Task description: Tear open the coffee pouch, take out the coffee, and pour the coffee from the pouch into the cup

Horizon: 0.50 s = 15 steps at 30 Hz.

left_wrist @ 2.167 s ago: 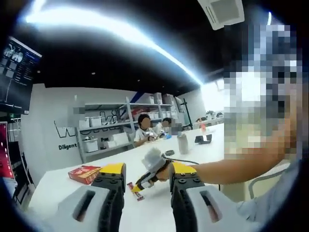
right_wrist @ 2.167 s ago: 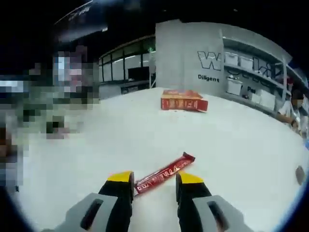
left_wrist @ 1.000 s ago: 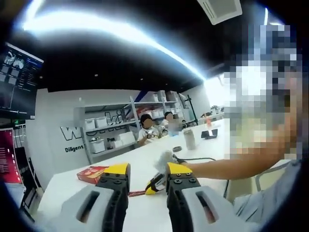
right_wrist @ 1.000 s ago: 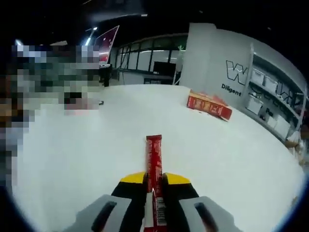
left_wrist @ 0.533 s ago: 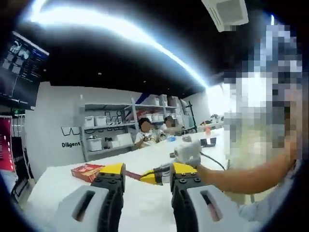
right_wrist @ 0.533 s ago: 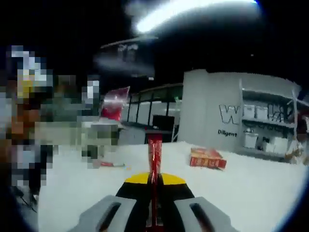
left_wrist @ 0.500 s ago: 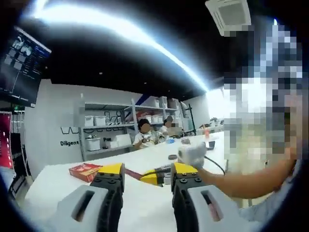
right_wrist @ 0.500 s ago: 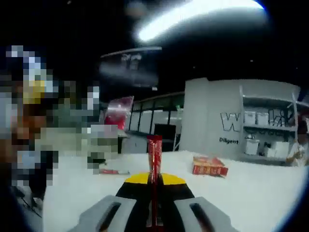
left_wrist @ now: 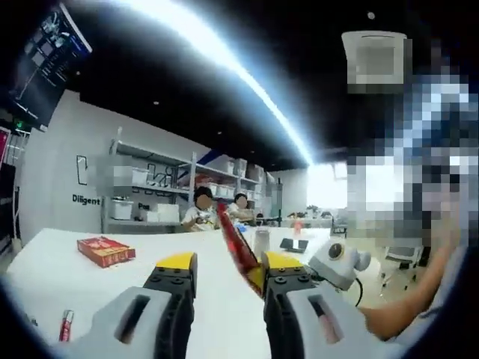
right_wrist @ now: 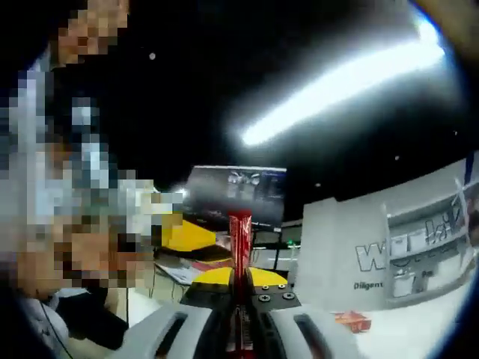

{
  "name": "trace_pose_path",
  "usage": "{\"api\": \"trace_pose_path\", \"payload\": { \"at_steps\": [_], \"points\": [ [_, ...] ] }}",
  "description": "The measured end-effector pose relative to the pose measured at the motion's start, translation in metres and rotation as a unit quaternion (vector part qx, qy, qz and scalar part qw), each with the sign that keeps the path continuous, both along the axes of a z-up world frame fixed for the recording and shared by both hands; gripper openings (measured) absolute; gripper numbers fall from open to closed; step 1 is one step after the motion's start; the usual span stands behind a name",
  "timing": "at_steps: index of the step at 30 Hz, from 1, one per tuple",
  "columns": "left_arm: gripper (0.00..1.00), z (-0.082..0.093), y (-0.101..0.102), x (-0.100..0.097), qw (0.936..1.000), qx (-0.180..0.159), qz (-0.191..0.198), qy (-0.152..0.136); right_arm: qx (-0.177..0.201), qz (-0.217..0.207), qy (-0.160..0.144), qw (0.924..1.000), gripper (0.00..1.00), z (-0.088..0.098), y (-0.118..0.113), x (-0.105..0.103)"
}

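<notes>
**Pouch lifted and pinched at its lower end, top still sealed**

Your right gripper (right_wrist: 233, 288) is clamped on the red coffee pouch (right_wrist: 239, 243), jaws closed on its lower part so the stick stands up between the yellow tips, clear of the desk (left_wrist: 45, 258). Your left gripper (left_wrist: 224, 263) is released, jaws parted, with the pouch's upper end slanting just beside its right jaw.

Expect the pouch to handle as a light, thin foil stick: it looks flexible and probably slick, so it may bend or slide if you pinch it weakly. I would take the top edge with the left gripper close above the right one, so the tear stays short and the powder stays low in the stick.

The left gripper view gives you the desk, a red box (left_wrist: 105, 250) well off to the left, a small second stick (left_wrist: 65, 327) lying near the desk's edge, and a pale cup-like thing (left_wrist: 260, 241) behind the pouch, too small to be sure of. The right gripper view gives you the grip itself, plus a monitor (right_wrist: 236, 188) overhead.
</notes>
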<state>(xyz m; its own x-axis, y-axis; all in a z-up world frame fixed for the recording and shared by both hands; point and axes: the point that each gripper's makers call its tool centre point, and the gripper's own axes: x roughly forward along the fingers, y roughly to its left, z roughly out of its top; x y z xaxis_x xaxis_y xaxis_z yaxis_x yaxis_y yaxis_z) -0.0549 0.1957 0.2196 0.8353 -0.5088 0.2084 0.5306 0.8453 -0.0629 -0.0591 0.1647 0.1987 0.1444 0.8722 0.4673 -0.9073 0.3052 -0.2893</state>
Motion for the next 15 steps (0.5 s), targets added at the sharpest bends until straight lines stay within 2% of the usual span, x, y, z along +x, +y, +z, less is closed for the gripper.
{"api": "trace_pose_path", "payload": {
  "at_steps": [1,3,7,9,15],
  "points": [
    [0.33,0.005,-0.001,-0.003,0.9998,-0.017,-0.010,-0.004,-0.005,-0.010,-0.016,0.9998,0.07,0.001,0.000,-0.004],
    [0.29,0.013,-0.003,-0.009,0.9985,-0.046,-0.028,-0.005,-0.010,-0.014,-0.029,0.9994,0.07,0.000,0.001,-0.010],
    [0.19,0.019,0.000,-0.014,0.9969,-0.072,-0.032,-0.008,-0.022,-0.017,-0.057,0.9980,0.08,-0.007,0.007,-0.019],
    [0.15,0.017,0.001,-0.013,0.9970,-0.072,-0.027,-0.004,-0.023,-0.021,-0.062,0.9976,0.08,-0.008,0.009,-0.021],
    [0.17,0.008,-0.008,-0.011,0.9979,-0.051,-0.039,0.007,-0.027,-0.027,-0.056,0.9977,0.08,-0.005,0.011,-0.019]
  ]
}}
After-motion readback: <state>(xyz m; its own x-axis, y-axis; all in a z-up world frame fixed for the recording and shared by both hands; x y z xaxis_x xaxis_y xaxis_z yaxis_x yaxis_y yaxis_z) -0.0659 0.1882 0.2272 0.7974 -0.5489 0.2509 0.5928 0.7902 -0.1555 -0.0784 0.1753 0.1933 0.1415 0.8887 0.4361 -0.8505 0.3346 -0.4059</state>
